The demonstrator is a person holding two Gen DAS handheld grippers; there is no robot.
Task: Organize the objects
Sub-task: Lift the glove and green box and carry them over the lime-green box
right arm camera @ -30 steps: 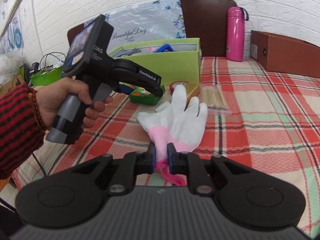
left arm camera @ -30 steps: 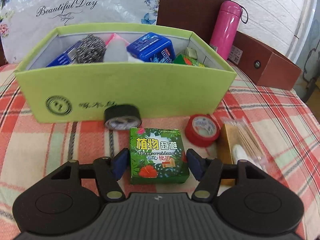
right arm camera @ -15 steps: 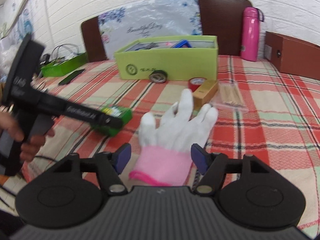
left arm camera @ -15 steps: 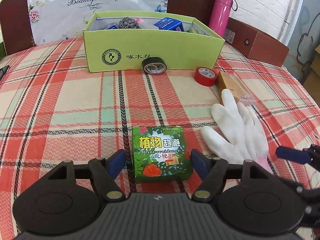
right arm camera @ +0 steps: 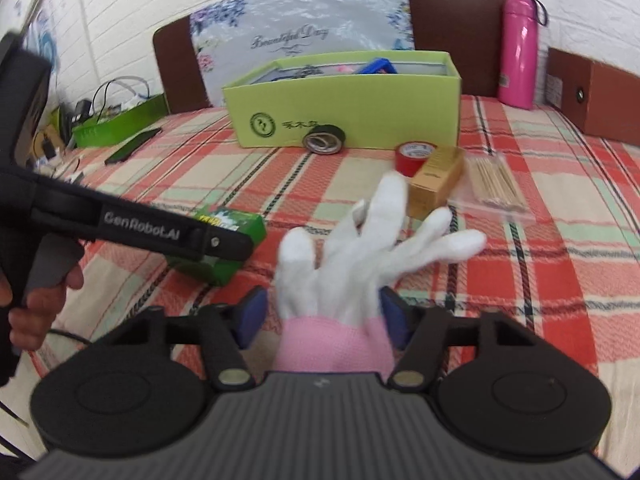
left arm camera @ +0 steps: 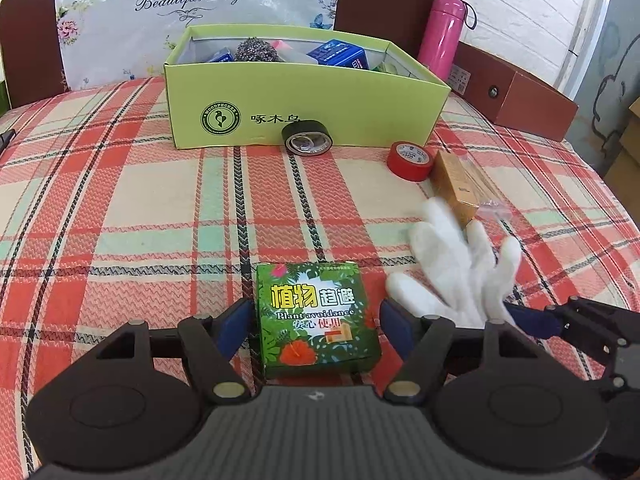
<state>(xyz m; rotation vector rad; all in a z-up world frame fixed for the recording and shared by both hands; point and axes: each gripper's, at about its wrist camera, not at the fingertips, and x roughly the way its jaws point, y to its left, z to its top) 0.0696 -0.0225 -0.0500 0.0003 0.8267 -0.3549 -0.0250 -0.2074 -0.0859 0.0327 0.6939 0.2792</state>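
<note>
The left gripper (left arm camera: 314, 326) has its jaws spread, and the green plant-print box (left arm camera: 316, 318) sits between them; its left side is against or just beside the left pad, while a clear gap separates it from the right pad. The box lies flat on the plaid cloth (left arm camera: 120, 208). Ahead of this gripper stands the lime-green bin (left arm camera: 304, 120), with a black tape roll (left arm camera: 307, 138) touching its front wall. Ahead and to the right lie a red tape roll (left arm camera: 410, 160) and a tan carton (left arm camera: 456, 186), just beside each other.

Further right, the right gripper (right arm camera: 320, 318) is also spread wide. The white glove (right arm camera: 360, 256) lies between its pads, its pink cuff nearest the gripper body and its fingers pointing away toward the tan carton; whether the pads touch the cuff cannot be told. Ahead and right of the glove lies a bag of wooden sticks (right arm camera: 496, 184).
</note>
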